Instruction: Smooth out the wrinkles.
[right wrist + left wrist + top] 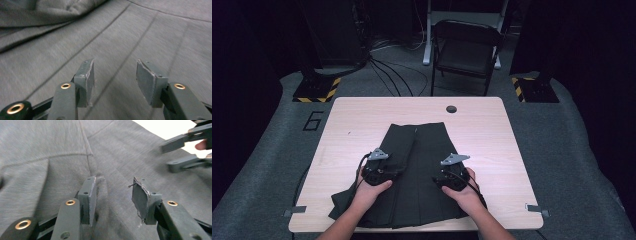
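A dark pleated skirt [422, 145] lies flat on the wooden table [357, 120], waistband at the far end, hem toward the person. My left gripper [379, 162] rests on the skirt's left part, where the cloth is folded over. In the left gripper view the left gripper [113, 187] stands open, and a small ridge of grey cloth [101, 187] rises beside its left pad without being pinched. The right gripper [453, 167] sits over the skirt's right part. In the right gripper view the right gripper [115, 67] is open just above the pleats [125, 30], with nothing between its pads.
A round dark hole [451, 109] marks the table's far edge. Behind the table stand a black folding chair [467, 50], floor cables [387, 70] and two stand bases with yellow-black tape [317, 89]. Bare wood shows left and right of the skirt.
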A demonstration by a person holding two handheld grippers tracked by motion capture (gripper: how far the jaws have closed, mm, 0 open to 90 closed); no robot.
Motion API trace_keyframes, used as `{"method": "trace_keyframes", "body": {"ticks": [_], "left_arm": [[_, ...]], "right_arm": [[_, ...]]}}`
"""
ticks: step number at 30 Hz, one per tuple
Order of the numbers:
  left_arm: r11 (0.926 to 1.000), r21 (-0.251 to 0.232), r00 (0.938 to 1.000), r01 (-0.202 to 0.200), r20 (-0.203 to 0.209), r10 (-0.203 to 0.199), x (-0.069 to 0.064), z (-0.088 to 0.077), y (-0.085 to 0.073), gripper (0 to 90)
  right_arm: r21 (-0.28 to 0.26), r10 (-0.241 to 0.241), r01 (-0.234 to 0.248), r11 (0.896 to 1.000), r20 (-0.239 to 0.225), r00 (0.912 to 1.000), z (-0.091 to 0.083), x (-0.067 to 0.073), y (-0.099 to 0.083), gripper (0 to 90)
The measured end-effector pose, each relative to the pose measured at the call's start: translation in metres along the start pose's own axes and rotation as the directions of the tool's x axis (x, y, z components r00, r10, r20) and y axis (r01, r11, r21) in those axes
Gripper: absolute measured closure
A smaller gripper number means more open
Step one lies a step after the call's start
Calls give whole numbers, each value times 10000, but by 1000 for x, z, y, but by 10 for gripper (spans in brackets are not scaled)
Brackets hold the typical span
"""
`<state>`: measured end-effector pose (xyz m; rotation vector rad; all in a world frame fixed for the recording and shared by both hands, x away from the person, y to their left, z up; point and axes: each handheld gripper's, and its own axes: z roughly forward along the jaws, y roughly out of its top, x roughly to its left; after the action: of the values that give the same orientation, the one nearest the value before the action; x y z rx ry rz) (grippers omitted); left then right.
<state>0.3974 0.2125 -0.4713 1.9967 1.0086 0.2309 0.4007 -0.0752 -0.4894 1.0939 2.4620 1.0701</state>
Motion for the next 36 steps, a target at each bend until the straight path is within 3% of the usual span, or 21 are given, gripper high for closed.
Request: {"method": "trace_keyframes", "body": {"ticks": [3,8,13,15,18,20,25,32,36], "left_arm": [[9998,-119,9999,-140,-65,139,1,-18,1,538],[9983,-340,9970,-469,-636,447,11,-51,-5,521],[9990,-448,9983,-63,-586,37,15,-69,-16,511],[9988,-445,9977,-228,-645,199,15,-79,-23,509],[9986,-523,9982,-68,-597,37,13,-90,-31,504],[9981,-610,9988,44,-481,-73,10,-94,-37,502],[9996,-240,9997,-121,-208,116,0,-96,-49,498],[9994,197,9994,-268,-209,272,-7,-91,-63,498],[9995,276,9998,143,-136,-139,-8,-94,-75,502]], "right_arm": [[-35,-66,65,10000,-144,9999,10,2,10,482],[-37,-113,112,9999,-341,9994,23,8,27,483],[167,-105,111,9998,-349,9993,36,10,41,484],[171,47,-41,9998,-366,9993,39,10,45,484],[50,95,-93,9999,-396,9992,43,10,54,484],[-11,55,-56,10000,-401,9992,46,11,60,484],[-93,77,-80,9999,-420,9991,50,16,75,483],[-291,-3,-11,9996,-476,9989,58,23,90,466],[-240,270,-277,9993,-303,9992,65,24,96,441]]}}
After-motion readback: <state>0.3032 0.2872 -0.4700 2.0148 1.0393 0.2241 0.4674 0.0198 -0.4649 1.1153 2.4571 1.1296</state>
